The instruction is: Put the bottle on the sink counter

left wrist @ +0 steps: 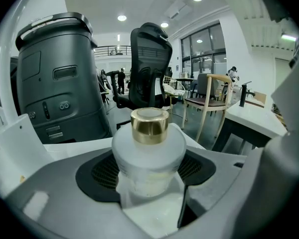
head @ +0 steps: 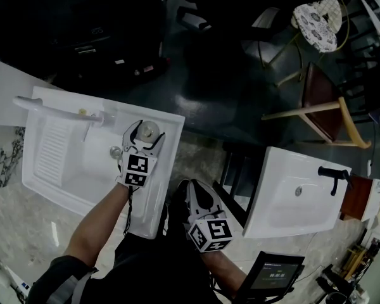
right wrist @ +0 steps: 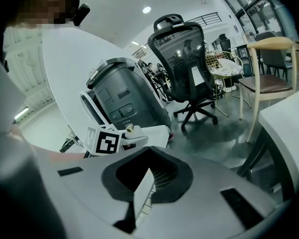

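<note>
Grip: left gripper (head: 147, 137) jaws clamped on bottle (left wrist: 148, 153), gold cap upright between them | Place: sink counter (head: 168, 151) corner lies under the jaws | Right gripper (head: 191, 192): jaws together, nothing between | Risk: letting go this near the rim, or while tilted, could topple the bottle off the edge.

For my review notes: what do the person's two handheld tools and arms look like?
Both the left tool and right tool have light grey, curved shells with black ribbed pads inside. Each carries a white cube printed with black square markers. A dark short sleeve covers the left upper arm; the forearms are bare.
</note>
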Demonstrator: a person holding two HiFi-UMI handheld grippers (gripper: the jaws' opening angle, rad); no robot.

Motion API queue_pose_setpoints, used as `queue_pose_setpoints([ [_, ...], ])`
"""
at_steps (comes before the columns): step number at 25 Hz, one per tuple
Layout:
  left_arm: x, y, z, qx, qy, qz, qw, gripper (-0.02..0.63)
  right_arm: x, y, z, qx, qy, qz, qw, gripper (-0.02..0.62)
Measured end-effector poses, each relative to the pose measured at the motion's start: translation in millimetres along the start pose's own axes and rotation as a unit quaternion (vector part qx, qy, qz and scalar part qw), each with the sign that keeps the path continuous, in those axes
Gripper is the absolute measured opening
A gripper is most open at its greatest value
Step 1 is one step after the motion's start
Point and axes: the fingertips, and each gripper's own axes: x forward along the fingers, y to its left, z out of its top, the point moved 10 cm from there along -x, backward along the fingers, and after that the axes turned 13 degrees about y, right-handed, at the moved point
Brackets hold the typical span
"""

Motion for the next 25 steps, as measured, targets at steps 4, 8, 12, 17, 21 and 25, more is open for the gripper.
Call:
queue_pose_setpoints([
  [4,0,1,-1,-0.012,-0.001,-0.004,0.9999,0.336,1,1,0,-0.001,0.001,0.004,1.0,-0.005],
  [8,-1,2,-2,-0.016,-0.001,-0.003,0.9999,0.337,1,4,-1,-0.001,0.002,0.007,1.0,-0.005],
  [12,-1,1,-4,-0.018,0.003,-0.01,0.9998,0.337,-2,7,-2,-0.002,0.001,0.009,1.0,-0.005],
  [17,-10,3,-7,-0.033,-0.003,-0.025,0.9992,0.339,-1,9,-2,-0.003,0.002,0.014,1.0,-0.005],
  [21,-25,2,-12,-0.042,-0.008,-0.017,0.9989,0.339,-6,13,-3,-0.01,0.0,0.019,1.0,-0.005],
  [25,-49,6,-19,-0.065,-0.015,-0.011,0.9977,0.339,-10,23,-2,-0.018,-0.004,0.026,0.999,-0.005],
])
